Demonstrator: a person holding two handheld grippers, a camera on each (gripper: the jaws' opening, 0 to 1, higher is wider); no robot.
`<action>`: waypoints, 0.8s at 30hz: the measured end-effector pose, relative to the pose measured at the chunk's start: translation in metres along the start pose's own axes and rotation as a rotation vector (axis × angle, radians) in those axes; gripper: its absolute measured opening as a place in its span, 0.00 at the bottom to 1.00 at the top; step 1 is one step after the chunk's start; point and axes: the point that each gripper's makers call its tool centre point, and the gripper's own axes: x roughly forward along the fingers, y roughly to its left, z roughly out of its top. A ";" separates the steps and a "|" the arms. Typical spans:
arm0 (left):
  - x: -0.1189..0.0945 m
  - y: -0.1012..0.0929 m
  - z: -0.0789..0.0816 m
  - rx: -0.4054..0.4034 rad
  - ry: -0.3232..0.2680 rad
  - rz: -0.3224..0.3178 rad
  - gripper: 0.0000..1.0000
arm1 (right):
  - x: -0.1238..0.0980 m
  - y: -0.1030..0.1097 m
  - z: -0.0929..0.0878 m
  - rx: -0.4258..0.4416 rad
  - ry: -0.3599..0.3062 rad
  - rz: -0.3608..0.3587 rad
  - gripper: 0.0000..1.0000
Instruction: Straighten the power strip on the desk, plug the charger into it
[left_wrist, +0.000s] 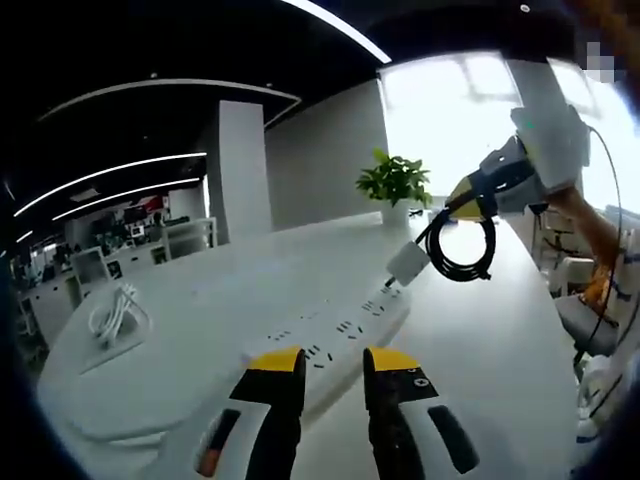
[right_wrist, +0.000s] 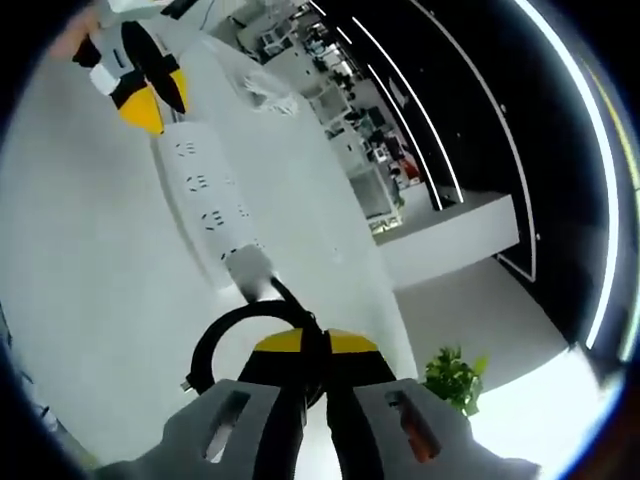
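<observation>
A white power strip lies on the white desk. My left gripper is open, its yellow tips over the strip's end nearest to it, the strip showing between them. My right gripper is shut on the coiled black cable of the white charger. The charger hangs tilted at the strip's other end, with its plug side touching the last socket. I cannot tell whether it is pushed in.
A potted plant stands at the desk's far end. A white cable bundle lies on the desk beyond the strip. A person's arm comes in from the right, with chairs past the desk edge.
</observation>
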 end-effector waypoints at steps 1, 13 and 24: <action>0.000 0.000 0.000 0.000 0.001 0.000 0.23 | 0.000 0.000 0.000 -0.001 0.000 0.000 0.04; -0.001 -0.001 0.001 0.004 0.000 -0.004 0.23 | -0.003 0.003 0.004 -0.023 0.006 0.005 0.04; -0.002 -0.003 0.003 0.006 -0.008 -0.015 0.23 | -0.002 0.004 0.008 -0.044 0.025 -0.007 0.04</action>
